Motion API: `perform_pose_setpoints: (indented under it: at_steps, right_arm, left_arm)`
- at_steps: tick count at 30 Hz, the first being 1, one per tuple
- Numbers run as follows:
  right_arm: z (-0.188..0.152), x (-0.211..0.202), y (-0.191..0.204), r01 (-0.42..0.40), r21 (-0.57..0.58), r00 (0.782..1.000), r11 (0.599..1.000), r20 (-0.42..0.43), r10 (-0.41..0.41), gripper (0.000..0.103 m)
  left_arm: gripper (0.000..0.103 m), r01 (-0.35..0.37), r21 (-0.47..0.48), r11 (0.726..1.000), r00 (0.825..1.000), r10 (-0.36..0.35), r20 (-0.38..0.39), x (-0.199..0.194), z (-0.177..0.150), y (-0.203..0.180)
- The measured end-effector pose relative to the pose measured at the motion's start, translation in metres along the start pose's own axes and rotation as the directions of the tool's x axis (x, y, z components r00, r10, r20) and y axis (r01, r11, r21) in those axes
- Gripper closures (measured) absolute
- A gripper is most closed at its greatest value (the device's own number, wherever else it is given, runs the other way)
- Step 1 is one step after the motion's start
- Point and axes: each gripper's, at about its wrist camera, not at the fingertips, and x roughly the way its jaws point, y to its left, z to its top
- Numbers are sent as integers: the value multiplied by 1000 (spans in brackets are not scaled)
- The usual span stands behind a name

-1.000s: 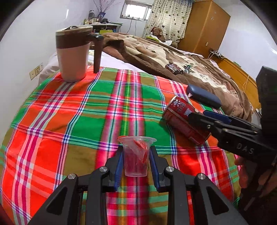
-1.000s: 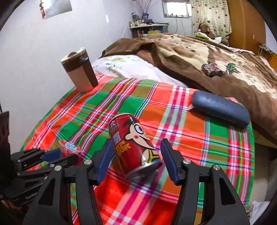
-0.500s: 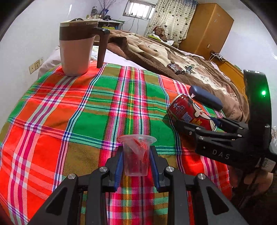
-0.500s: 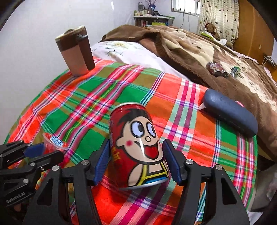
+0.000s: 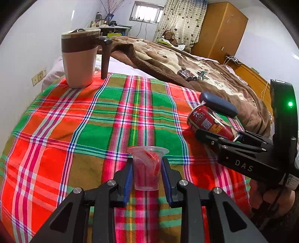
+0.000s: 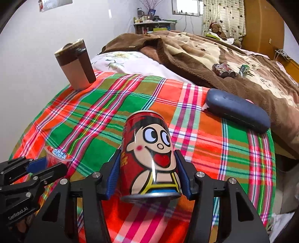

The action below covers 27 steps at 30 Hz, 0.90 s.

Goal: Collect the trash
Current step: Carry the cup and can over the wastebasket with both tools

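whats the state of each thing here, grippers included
left gripper: shut on the plastic cup
plastic cup: upright, held
right gripper: shut on the red can
red can: held, tilted
mug: upright, lid on
glasses case: closed, lying flat

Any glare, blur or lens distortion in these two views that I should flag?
Left wrist view: strong fisheye bowing of the plaid cloth, dark vignette corners, blown-out window; clear plastic cup sharp. Right wrist view: same barrel distortion, a thin vertical glare streak on the red can, whose bottom rim looks slightly smeared; mug leans from the warp.
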Motion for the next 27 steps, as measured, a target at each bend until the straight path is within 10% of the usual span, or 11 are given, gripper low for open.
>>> perform_pose_setpoints:
  at_steps: [27]
  right_arm:
    - [-62,-113,-48,25,163,989,986,139,-48,49]
  left_arm:
    - [74,117,166,979,990,-128,57,-77,-35,-110]
